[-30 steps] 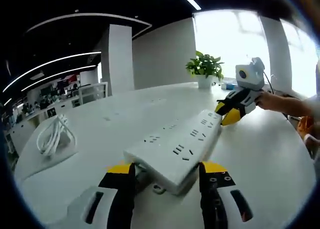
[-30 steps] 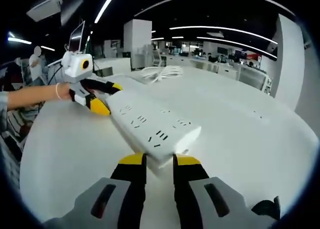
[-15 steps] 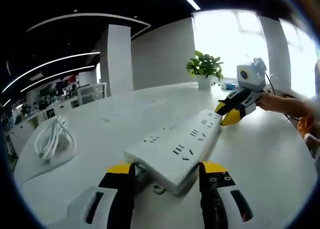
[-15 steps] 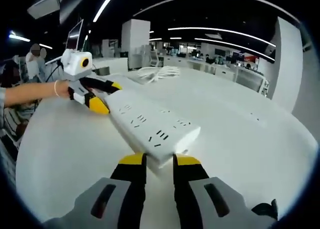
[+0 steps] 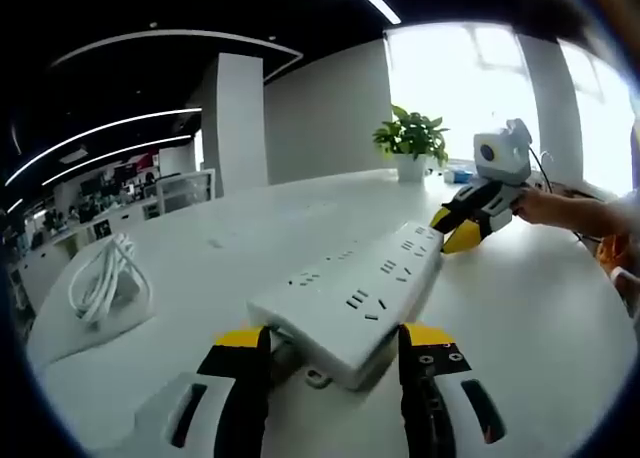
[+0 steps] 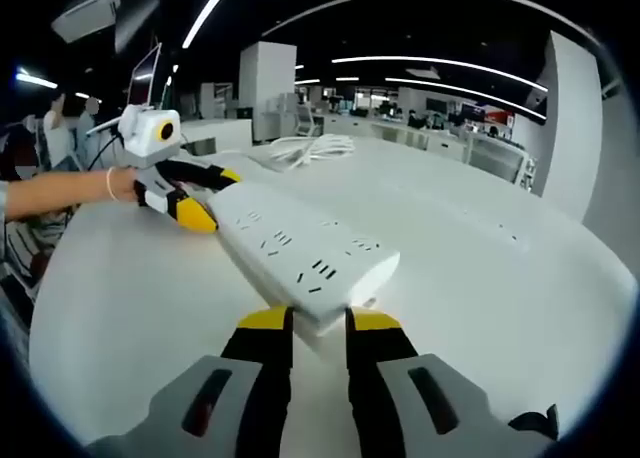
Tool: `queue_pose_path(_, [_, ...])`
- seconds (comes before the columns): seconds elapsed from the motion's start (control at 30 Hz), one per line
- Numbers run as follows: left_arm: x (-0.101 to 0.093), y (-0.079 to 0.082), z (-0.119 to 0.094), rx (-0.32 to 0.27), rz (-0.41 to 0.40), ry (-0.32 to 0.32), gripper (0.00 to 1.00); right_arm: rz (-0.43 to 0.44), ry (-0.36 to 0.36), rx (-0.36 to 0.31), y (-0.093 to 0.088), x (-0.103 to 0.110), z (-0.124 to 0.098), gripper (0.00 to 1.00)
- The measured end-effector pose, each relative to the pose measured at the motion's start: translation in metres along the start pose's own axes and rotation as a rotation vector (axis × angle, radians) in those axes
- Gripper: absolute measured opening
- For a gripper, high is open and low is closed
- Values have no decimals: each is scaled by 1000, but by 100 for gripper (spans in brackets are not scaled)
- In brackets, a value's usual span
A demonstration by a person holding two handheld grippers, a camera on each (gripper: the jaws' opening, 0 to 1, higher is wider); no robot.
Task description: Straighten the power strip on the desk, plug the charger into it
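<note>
A: Item, power strip [image 5: 352,288]: white, on the desk [image 5: 520,308], one gripper at each end.

B: Left gripper [image 5: 333,340] clamps its near end; right gripper [image 6: 318,323] grips the other. I judge straightening underway. Next I fetch the charger cable [image 5: 102,281], at nine o'clock.

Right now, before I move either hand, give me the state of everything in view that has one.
power strip: lying on the desk, held at both ends, every visible socket empty
left gripper: jaws either side of one end of the strip
right gripper: jaws shut on the other end
charger cable: coiled on the desk, unplugged
potted plant: upright at the far edge of the desk
</note>
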State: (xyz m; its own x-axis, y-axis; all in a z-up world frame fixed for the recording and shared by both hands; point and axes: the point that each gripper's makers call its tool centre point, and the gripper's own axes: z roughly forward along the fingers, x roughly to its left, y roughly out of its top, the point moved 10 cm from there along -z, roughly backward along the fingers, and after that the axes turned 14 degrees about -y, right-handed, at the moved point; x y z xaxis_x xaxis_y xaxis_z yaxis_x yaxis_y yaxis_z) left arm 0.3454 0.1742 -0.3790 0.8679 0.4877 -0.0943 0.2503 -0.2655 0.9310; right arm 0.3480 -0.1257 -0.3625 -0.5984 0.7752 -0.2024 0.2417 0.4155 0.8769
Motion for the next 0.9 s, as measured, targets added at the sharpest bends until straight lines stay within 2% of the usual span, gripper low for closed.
queue_pose_path(0.7, [4,1,1,-4,13,4,52,5,2,-4,0,-2,1,19])
queue_pose_path(0.9, [1,2,4,-13,38,29,56,47,21,-28,1,-3,0,23])
